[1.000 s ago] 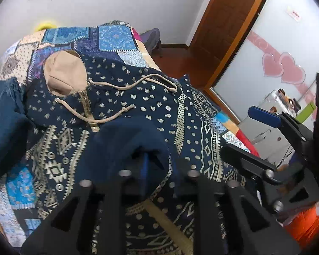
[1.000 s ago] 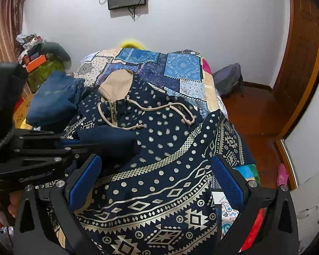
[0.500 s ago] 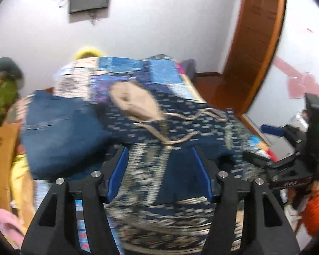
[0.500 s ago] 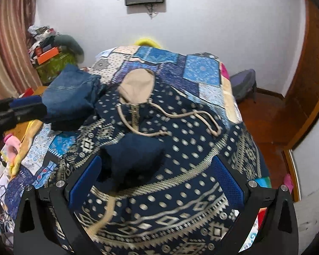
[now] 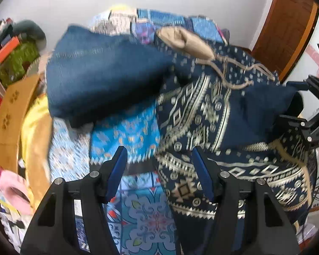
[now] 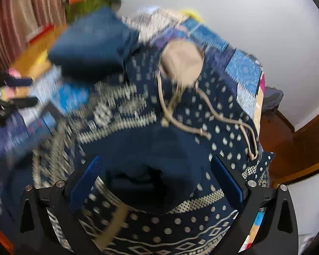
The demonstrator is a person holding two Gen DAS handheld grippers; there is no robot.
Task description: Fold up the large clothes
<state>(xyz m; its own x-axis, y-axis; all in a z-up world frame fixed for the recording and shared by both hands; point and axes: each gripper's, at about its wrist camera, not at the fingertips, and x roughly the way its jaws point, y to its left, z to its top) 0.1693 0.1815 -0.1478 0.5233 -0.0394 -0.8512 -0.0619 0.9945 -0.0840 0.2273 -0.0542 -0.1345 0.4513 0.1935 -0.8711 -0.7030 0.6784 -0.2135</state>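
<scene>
Patchwork bedding (image 5: 125, 136) in blues covers the bed. Left gripper (image 5: 158, 165) hangs with jaws spread and empty above it, at the edge of a navy patterned hoodie (image 5: 202, 114) lying flat. Right gripper (image 6: 155, 182), equally wide and gripping nothing, hovers over the hoodie's folded-in plain navy sleeve (image 6: 151, 165). Only the left view shows the wooden door (image 5: 287, 25); folded jeans (image 5: 104, 76) rest beside the tan-lined hood (image 6: 181, 61).
</scene>
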